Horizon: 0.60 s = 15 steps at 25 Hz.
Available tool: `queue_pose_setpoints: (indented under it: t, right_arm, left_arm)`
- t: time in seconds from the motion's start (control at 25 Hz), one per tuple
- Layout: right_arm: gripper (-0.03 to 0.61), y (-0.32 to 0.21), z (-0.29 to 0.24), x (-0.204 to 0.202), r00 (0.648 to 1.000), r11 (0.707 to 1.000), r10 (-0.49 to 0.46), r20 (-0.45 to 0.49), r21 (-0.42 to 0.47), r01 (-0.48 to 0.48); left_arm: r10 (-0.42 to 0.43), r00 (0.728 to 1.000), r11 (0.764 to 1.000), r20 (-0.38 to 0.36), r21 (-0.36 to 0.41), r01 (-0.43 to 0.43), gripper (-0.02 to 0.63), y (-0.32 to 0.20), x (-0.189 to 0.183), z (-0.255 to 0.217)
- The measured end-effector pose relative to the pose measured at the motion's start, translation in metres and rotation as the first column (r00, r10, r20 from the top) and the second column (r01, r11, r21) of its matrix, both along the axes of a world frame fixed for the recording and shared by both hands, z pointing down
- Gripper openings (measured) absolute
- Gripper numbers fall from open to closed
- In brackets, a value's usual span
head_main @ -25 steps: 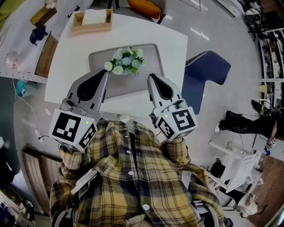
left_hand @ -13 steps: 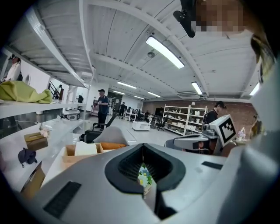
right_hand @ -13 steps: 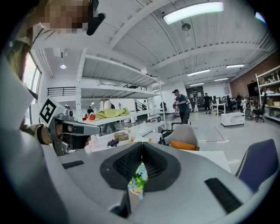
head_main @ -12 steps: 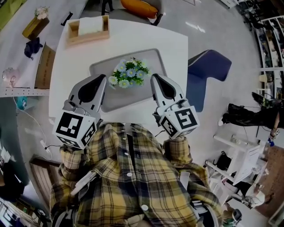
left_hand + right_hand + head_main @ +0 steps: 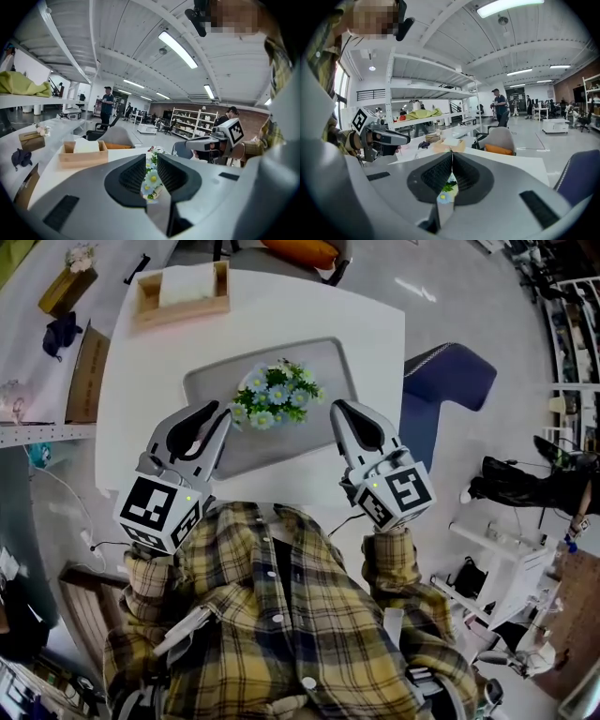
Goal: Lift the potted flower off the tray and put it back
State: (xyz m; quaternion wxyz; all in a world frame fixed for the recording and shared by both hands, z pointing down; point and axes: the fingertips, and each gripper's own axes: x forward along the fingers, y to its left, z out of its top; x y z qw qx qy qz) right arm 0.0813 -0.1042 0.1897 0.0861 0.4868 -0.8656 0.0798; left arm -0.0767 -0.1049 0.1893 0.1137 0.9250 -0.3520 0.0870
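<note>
The potted flower (image 5: 275,395), a bunch of white, blue and yellow blooms with green leaves, stands on the grey tray (image 5: 211,381) on the white table (image 5: 281,315). My left gripper (image 5: 225,415) is just left of the blooms. Its jaws are opening, with a narrow gap and nothing gripped; the flowers (image 5: 151,180) show through the gap beyond the left gripper (image 5: 151,157). My right gripper (image 5: 336,409) is just right of the blooms, apart from them. In its own view the right gripper (image 5: 452,154) is shut and empty, with a few petals (image 5: 447,187) below the jaws.
A wooden box (image 5: 178,292) with white sheets sits at the table's far left corner. A blue chair (image 5: 445,381) stands to the table's right, and a chair with an orange cushion (image 5: 300,251) beyond it. People stand far off in the room.
Both grippers have moved forward and down, closer to either side of the flower. The left jaws, shut before, now show a small gap.
</note>
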Motion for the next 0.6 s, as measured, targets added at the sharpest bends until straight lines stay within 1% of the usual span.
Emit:
queue_pose_setpoints:
  t: [0.04,0.16,0.2,0.24,0.32,0.36,0.4,0.52,0.6]
  right_arm:
    - [-0.002,-0.001,0.004,0.001,1.000,1.000,-0.005,0.000,-0.004,0.005]
    - [-0.002,-0.003,0.017,0.006,1.000,1.000,-0.014,0.014,-0.023,0.014]
    - [-0.002,-0.004,0.021,0.008,1.000,0.999,-0.016,0.018,-0.029,0.017]
    - [-0.002,-0.005,0.025,0.010,1.000,0.999,-0.018,0.020,-0.035,0.019]
    - [-0.002,-0.007,0.033,0.013,1.000,0.999,-0.019,0.021,-0.048,0.020]
    - [0.000,-0.008,0.037,0.014,1.000,0.998,-0.020,0.021,-0.057,0.021]
    - [0.000,-0.009,0.043,0.015,0.999,0.997,-0.023,0.022,-0.068,0.024]
    - [0.003,-0.014,0.061,0.017,0.999,0.994,-0.040,0.035,-0.104,0.044]
    - [0.041,-0.017,0.072,0.020,0.998,0.991,-0.053,0.034,-0.118,0.056]
  left_arm:
    - [0.003,1.000,1.000,-0.001,0.005,-0.003,0.061,-0.001,0.000,0.003]
    - [0.023,1.000,1.000,-0.008,0.007,-0.023,0.108,-0.001,0.001,0.013]
    - [0.031,0.999,1.000,-0.014,0.003,-0.031,0.128,0.000,0.001,0.016]
    - [0.036,0.999,0.999,-0.019,-0.003,-0.036,0.132,0.000,0.001,0.019]
    - [0.043,0.999,0.999,-0.019,-0.018,-0.043,0.162,0.000,-0.001,0.027]
    - [0.049,0.999,0.998,-0.012,-0.026,-0.050,0.169,0.000,-0.001,0.032]
    - [0.061,0.998,0.998,-0.003,-0.031,-0.062,0.198,0.001,0.000,0.037]
    - [0.102,0.994,0.994,0.029,-0.036,-0.101,0.220,0.001,0.004,0.052]
    - [0.107,0.993,0.994,0.057,-0.037,-0.105,0.232,-0.003,0.005,0.062]
